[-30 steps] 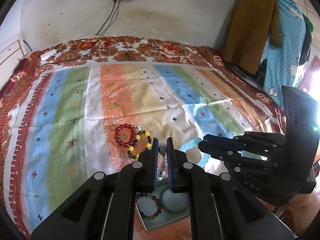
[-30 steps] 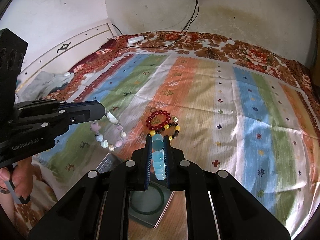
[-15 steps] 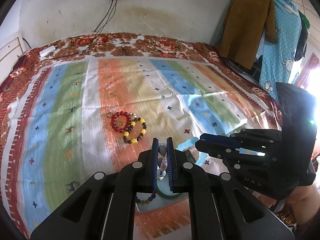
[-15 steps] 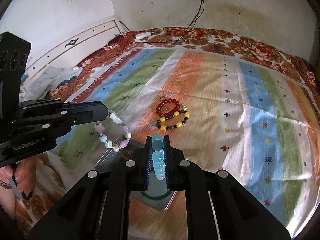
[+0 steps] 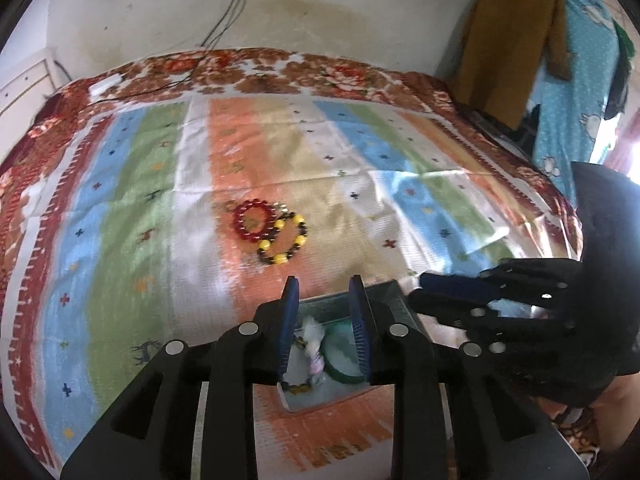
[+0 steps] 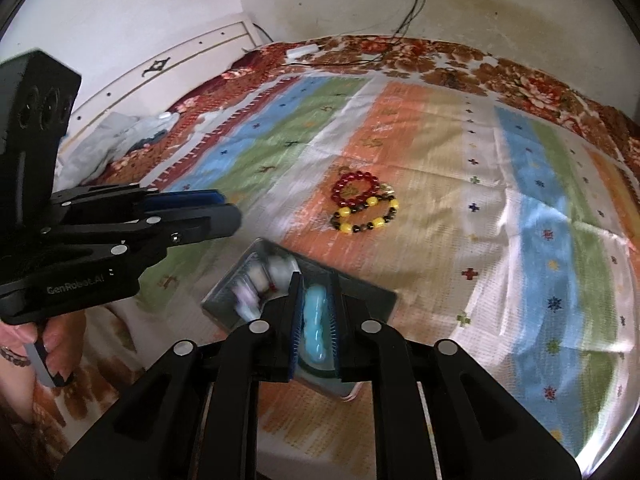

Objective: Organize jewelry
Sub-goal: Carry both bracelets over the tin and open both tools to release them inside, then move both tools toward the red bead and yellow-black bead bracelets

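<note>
Both pairs of tongs hang over a shallow grey rectangular tray point(image 5: 394, 292) that lies on a bed covered with a striped sheet point(image 5: 132, 208) in orange, green, blue and white.

The left tongs point(image 5: 324, 322) are opening; their blue pads stand clearly apart, and a pale bracelet of white and pink beads point(image 5: 314, 342) lies below and between them in the tray, touching neither pad. Beside it in the tray rests a green bangle point(image 5: 340, 372), with a few dark and amber beads (only partly seen) at the near edge.

The right tongs point(image 6: 316, 312) are opening too. A light blue beaded bracelet point(image 6: 314, 320) sits between their pads, blurred, directly above the tray; whether the pads press on it cannot be told.

Farther up the bed, well apart from the tray, a dark red beaded bracelet point(image 5: 254, 220) and a yellow-and-black beaded bracelet point(image 5: 284, 242) lie touching each other on the orange stripe.
</note>
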The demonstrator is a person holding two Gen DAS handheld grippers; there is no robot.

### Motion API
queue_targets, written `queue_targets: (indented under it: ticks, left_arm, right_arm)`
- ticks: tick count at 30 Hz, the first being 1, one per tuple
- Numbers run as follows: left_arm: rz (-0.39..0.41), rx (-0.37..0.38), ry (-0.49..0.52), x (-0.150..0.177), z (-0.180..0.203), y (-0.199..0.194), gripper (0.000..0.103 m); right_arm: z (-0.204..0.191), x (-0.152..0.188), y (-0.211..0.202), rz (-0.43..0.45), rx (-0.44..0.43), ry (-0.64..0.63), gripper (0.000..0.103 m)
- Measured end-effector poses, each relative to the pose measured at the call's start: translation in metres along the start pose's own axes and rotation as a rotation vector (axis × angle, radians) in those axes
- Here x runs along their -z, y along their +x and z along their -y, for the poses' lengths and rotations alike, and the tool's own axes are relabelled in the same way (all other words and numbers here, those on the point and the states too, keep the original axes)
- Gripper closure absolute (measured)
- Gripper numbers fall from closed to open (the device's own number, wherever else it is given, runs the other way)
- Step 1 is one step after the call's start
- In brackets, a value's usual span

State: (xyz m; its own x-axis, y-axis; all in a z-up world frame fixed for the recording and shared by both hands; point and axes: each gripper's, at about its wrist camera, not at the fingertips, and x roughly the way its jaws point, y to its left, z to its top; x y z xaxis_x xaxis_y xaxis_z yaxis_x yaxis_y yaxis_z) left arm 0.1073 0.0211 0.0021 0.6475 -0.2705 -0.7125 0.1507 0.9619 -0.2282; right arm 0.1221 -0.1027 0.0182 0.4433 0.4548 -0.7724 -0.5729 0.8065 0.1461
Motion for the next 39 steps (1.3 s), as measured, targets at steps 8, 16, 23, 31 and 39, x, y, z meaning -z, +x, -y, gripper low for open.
queue_targets:
  ticks: [8, 16, 23, 31, 39]
  left_arm:
    - [0.001, -0.032, -0.059, -0.007, -0.022, 0.005, 0.067]
    - [-0.011, -0.073, -0.079, -0.020, -0.036, 0.017, 0.066]
    - [-0.042, -0.118, -0.073, -0.030, -0.044, 0.037, 0.062]
    - [-0.055, -0.141, -0.058, -0.042, -0.044, 0.051, 0.062]
    - [-0.058, -0.141, -0.046, -0.054, -0.044, 0.064, 0.058]
  right_arm:
    - [0.011, -0.004, 0.006, -0.003, 0.034, 0.023, 0.062]
    - [0.025, -0.013, 0.017, -0.020, 0.055, 0.058, 0.057]
    - [0.035, -0.024, 0.027, -0.027, 0.064, 0.085, 0.053]
    - [0.040, -0.037, 0.037, -0.031, 0.053, 0.087, 0.048]
    - [0.053, -0.049, 0.052, -0.053, 0.068, 0.116, 0.048]
